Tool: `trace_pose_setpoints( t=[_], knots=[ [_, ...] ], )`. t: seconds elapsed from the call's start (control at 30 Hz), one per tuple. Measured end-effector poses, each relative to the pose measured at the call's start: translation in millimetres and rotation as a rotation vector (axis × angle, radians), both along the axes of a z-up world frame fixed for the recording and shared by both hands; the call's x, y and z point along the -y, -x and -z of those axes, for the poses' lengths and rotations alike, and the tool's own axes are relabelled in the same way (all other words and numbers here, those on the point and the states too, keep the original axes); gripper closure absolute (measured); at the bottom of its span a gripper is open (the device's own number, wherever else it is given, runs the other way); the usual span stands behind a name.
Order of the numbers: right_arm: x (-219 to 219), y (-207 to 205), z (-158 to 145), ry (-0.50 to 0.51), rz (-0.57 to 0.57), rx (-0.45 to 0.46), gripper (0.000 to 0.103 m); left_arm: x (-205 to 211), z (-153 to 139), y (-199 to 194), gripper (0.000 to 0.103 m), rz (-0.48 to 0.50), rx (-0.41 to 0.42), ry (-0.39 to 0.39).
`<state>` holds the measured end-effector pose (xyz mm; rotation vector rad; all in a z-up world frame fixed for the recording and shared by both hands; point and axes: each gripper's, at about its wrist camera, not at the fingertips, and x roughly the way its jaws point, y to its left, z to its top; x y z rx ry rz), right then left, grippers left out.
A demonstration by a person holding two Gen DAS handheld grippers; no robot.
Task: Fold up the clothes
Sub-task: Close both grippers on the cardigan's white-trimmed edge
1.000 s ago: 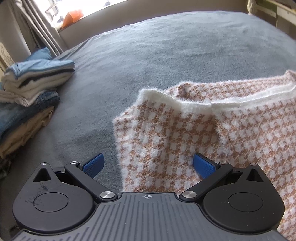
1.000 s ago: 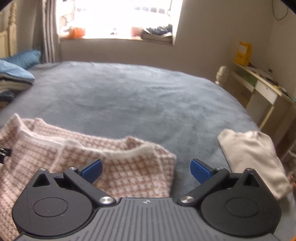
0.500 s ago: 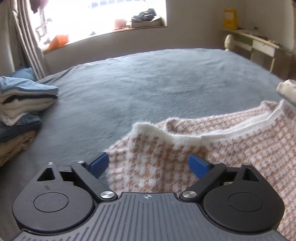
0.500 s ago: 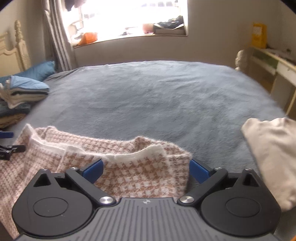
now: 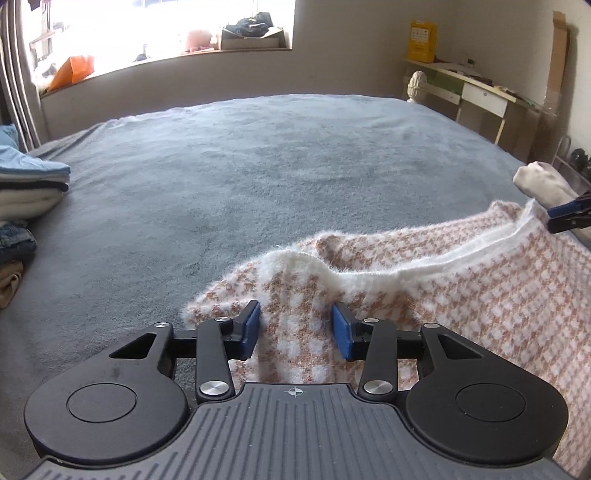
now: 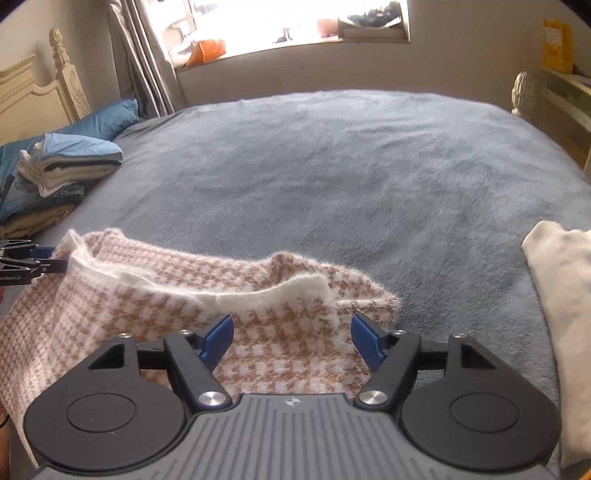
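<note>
**Both grippers closing over the sweater's shoulders**

Below centre in each wrist view, the left gripper [image 5: 295,328] and right gripper [image 6: 291,339] have just been closing, jaws still apart, pads not yet pressing the checked sweater [image 5: 461,295] between them. It lies on a grey bedspread [image 5: 258,177]; folded stack [image 6: 66,166] at left, window [image 6: 295,22] at top.

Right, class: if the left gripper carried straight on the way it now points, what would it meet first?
The left gripper would meet the checked knit garment at once: its jaws have just been closing, with cloth between the pads. Whether they press on it yet is unclear.
</note>
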<state>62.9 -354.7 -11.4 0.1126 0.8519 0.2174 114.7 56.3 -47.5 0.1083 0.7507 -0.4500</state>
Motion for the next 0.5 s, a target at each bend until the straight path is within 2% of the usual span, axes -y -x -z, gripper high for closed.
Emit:
trace_pose_setpoints(
  t=[0.1, 0.17, 0.2, 0.27, 0.37, 0.5],
  knots=[
    [6.5, -7.6, 7.6, -0.059, 0.009, -0.026, 0.037, -4.0, 1.8, -3.1, 0.061, 0.005, -0.021, 0.035],
    [8.2, -9.1, 9.1, -0.090, 0.003, -0.031, 0.050, -6.9, 2.5, -6.0, 0.061, 0.013, -0.035, 0.052],
    [8.6, -9.1, 9.6, -0.094, 0.000, -0.030, 0.053, -8.2, 2.1, -6.8, 0.061, 0.018, -0.038, 0.058],
    [8.7, -6.5, 8.5, -0.083, -0.006, -0.017, 0.073, -10.7, 1.3, -8.4, 0.061, 0.028, -0.044, 0.070],
    [14.2, -6.9, 8.7, -0.110, 0.007, -0.020, 0.075, -12.6, 3.7, -14.1, 0.060, 0.024, -0.052, 0.094],
    [16.8, -16.2, 15.8, -0.133, 0.021, -0.055, 0.074, -10.4, 8.5, -22.5, 0.054, 0.014, -0.069, 0.130]
  ],
)
